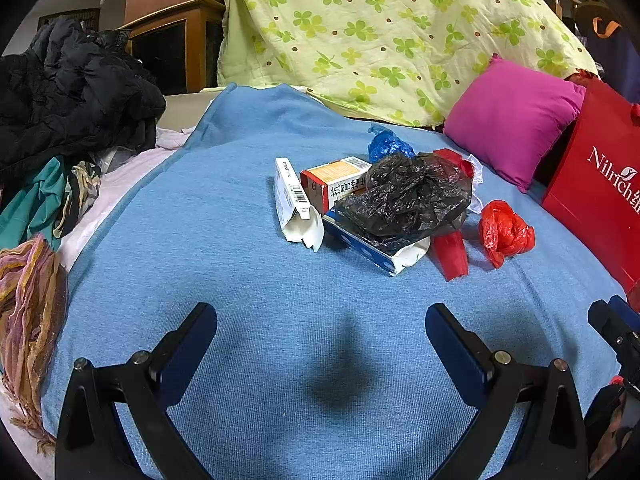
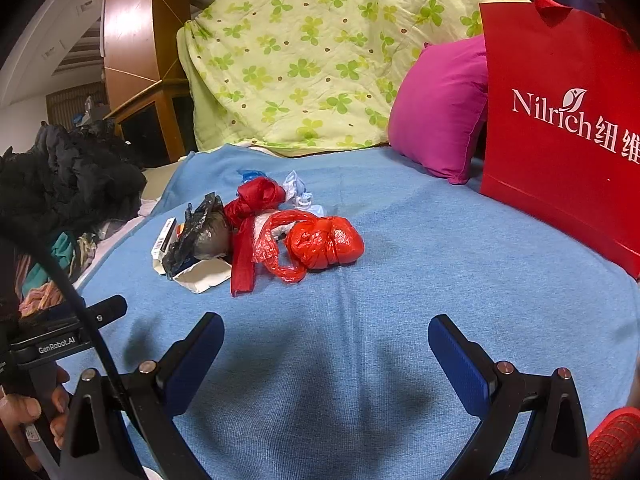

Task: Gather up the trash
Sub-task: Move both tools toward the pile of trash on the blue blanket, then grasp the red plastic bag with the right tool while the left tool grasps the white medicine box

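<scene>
A blue knit blanket (image 1: 224, 208) covers a soft bed or couch, with a clover-print quilt (image 1: 380, 32) heaped at twelve o'clock, a magenta pillow (image 2: 440, 112) at about one o'clock in the right wrist view, and a red paper gift bag (image 2: 560, 120) standing at two o'clock, just beside the pillow. Dark clothes (image 1: 68, 84) are piled at ten o'clock, with a wooden cabinet (image 1: 176, 40) behind them.

The trash sits in one cluster on the blanket, ahead of both grippers: a white carton (image 1: 296, 204), an orange-and-red box (image 1: 336, 180), a blue-and-white box (image 1: 376, 248) lying under a crumpled black plastic bag (image 1: 408, 196), a red strip (image 1: 452, 256), a blue plastic wad (image 1: 388, 144) at the far side, and a knotted red plastic bag (image 2: 328, 242) at the cluster's three o'clock edge.

The left gripper (image 1: 320, 340) and the right gripper (image 2: 326, 348) both hover above bare blanket with fingers spread wide, grasping nothing.

The risks, as I judge them:
- A pinch low on the thin black bag could catch the knit blanket too, since the surface is soft and gives.
- Lifting the black bag may tip or drag the box beneath it (they overlap).
- The smooth film of the red bag could slide out of a shallow grip.
- The gift bag, presumably the place for the trash, could tip if nudged.
</scene>
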Motion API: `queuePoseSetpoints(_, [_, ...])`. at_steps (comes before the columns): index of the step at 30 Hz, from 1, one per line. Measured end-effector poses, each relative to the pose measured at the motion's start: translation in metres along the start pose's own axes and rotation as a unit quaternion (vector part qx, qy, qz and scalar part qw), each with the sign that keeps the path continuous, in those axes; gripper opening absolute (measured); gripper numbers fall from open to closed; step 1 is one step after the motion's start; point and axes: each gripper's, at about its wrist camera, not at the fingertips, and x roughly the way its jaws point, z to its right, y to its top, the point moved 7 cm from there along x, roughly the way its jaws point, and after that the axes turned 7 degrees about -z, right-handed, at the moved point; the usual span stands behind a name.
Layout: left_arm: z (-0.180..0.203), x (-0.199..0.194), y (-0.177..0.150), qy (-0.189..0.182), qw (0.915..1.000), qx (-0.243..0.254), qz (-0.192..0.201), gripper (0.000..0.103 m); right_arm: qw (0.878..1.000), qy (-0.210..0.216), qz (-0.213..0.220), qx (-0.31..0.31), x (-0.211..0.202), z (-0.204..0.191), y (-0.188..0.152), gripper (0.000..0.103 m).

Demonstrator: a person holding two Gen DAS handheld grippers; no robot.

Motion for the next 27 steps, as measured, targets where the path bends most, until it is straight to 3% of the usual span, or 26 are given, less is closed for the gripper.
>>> queuePoseSetpoints(9, [-0.007, -0.008, 0.002, -0.015, 0.9998, -0.011, 0.009, 0.103, 1.000, -0.002, 0.002, 0.001, -0.003, 0.001, 0.000, 0.103])
queuePoseSetpoints(15, [-0.007, -0.006, 0.004, -0.023, 0.9996, -0.014, 0.006, 0.103, 0.999, 0.000, -0.043, 0.004, 0.018, 0.004, 0.005, 0.103])
queuePoseSetpoints(27, [-0.004, 0.001, 0.004, -0.046, 0.9988, -0.015, -0.004, 0.103, 0.998, -0.026, -0.059, 0.000, 0.101, 0.004, 0.080, 0.103])
